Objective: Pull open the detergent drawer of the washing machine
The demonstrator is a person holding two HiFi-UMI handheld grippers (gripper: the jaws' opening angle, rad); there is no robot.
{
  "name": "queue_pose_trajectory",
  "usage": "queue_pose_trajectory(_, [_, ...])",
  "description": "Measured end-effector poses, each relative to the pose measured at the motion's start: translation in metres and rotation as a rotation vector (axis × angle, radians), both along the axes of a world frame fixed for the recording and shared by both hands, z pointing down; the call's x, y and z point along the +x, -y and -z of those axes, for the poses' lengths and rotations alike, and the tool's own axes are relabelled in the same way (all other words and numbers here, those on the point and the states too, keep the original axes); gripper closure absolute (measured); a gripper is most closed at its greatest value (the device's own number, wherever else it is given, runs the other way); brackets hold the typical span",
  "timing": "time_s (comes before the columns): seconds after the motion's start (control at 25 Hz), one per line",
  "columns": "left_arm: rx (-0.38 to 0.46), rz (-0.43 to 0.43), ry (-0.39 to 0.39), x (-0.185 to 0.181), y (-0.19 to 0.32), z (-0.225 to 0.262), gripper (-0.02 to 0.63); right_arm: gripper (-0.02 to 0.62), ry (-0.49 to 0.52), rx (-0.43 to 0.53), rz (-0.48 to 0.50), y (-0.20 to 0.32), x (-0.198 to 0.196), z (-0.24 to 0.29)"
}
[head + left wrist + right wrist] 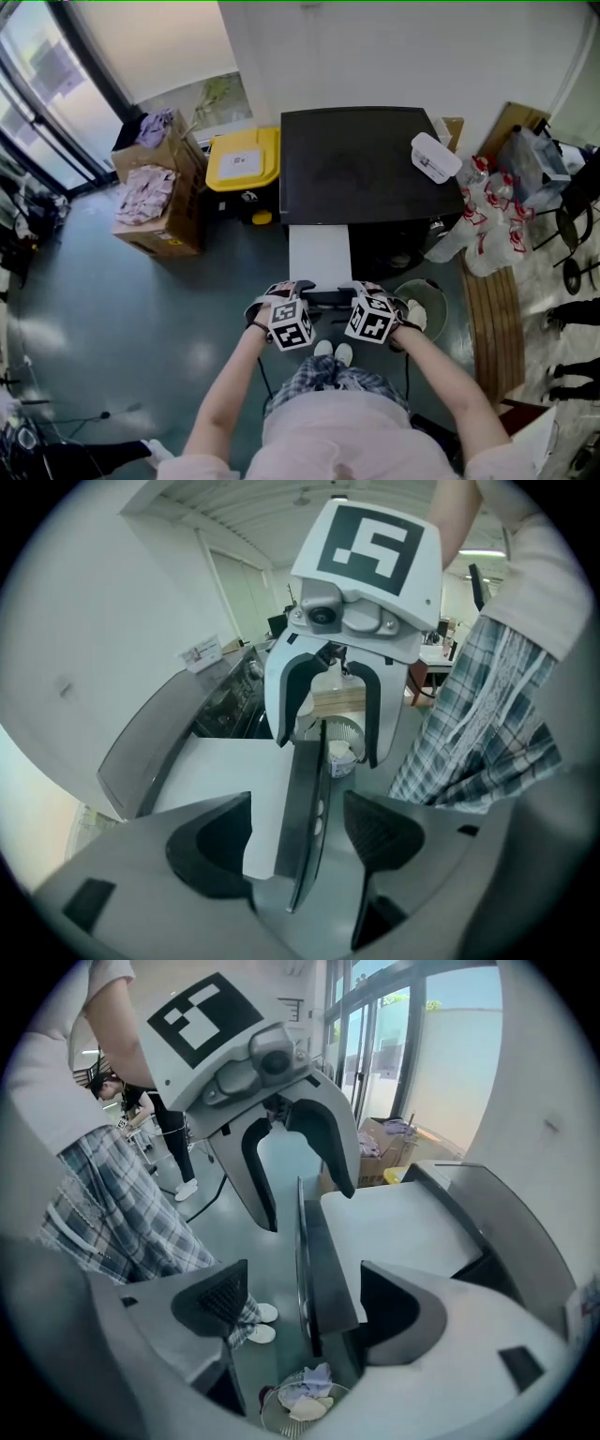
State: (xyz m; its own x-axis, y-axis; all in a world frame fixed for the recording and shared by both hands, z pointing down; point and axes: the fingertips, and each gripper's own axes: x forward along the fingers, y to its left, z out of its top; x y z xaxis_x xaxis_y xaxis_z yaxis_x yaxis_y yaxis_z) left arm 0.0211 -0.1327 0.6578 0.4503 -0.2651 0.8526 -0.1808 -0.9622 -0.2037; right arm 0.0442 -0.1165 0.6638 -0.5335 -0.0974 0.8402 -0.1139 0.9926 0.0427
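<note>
The black-topped washing machine has its white detergent drawer pulled out toward me. Its dark front panel sits between both grippers. In the left gripper view the left gripper is open, straddling the panel's edge, with a gap on each side of the pads. The right gripper is open too, its jaws on either side of the same panel without pressing on it. Each gripper faces the other along the panel: the right gripper shows ahead of the left, and the left gripper ahead of the right.
A white container lies on the machine's top. A yellow-lidded bin and cardboard boxes stand to the left. A wire wastebasket, plastic bags and a wooden plank are on the right. My feet are just below the drawer.
</note>
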Motion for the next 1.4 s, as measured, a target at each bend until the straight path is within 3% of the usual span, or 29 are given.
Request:
queue_pose_trajectory(0.16, [0.022, 0.079, -0.111, 0.002, 0.024, 0.028, 0.302, 0.216, 0.149, -0.017, -0.113, 0.024, 0.010, 0.032])
queue_pose_trajectory(0.32, [0.073, 0.216, -0.263, 0.000, 0.064, 0.070, 0.318, 0.274, 0.377, 0.017, -0.293, 0.067, 0.031, 0.081])
queue_pose_trajectory(0.48, [0.144, 0.401, -0.474, -0.013, 0.108, 0.125, 0.441, 0.350, 0.540, 0.125, -0.446, 0.111, 0.067, 0.132])
queue_pose_trajectory(0.68, [0.263, 0.528, -0.616, -0.033, 0.146, 0.175, 0.522, 0.427, 0.706, 0.244, -0.611, 0.147, 0.117, 0.184])
queue_pose_trajectory(0.92, [0.337, 0.620, -0.753, -0.045, 0.164, 0.203, 0.554, 0.546, 0.848, 0.421, -0.817, 0.166, 0.177, 0.227])
queue_pose_trajectory(1.12, [0.389, 0.679, -0.832, -0.045, 0.166, 0.213, 0.577, 0.572, 0.916, 0.498, -0.954, 0.162, 0.211, 0.241])
queue_pose_trajectory(1.4, [0.466, 0.707, -0.896, -0.045, 0.164, 0.225, 0.581, 0.578, 0.889, 0.591, -1.046, 0.151, 0.229, 0.242])
